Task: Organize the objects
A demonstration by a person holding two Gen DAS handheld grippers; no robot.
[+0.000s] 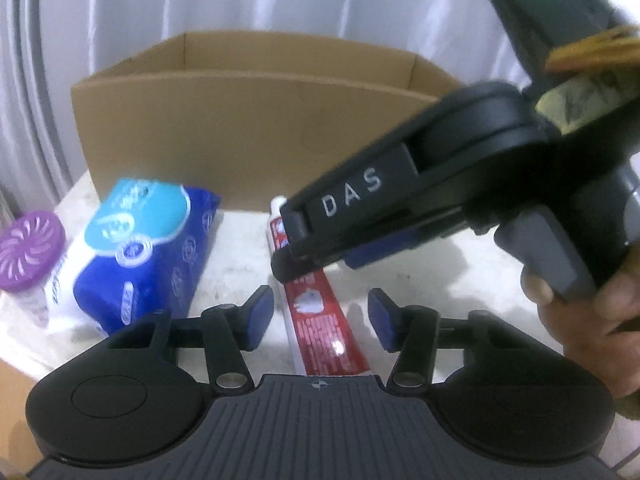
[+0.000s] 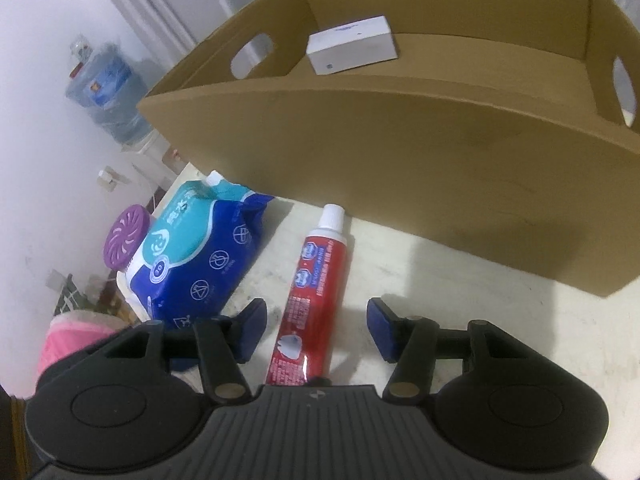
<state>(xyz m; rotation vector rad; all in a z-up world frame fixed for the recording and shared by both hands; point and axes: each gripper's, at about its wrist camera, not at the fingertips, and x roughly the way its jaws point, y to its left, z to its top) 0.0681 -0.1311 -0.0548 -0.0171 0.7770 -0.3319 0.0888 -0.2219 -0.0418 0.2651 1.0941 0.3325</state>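
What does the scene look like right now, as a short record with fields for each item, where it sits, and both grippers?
surface: pale table
box: open cardboard box at the back
in box: white carton
toothpaste tube: flat, cap toward box
wipes pack: left of tube
purple-lidded container: left of wipes
left gripper: open, straddling tube
right gripper: open, straddling tube

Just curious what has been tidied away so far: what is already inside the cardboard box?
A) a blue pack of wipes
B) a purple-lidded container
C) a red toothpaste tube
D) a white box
D: the right wrist view shows a white box lying inside the cardboard box, with the other items on the table outside.
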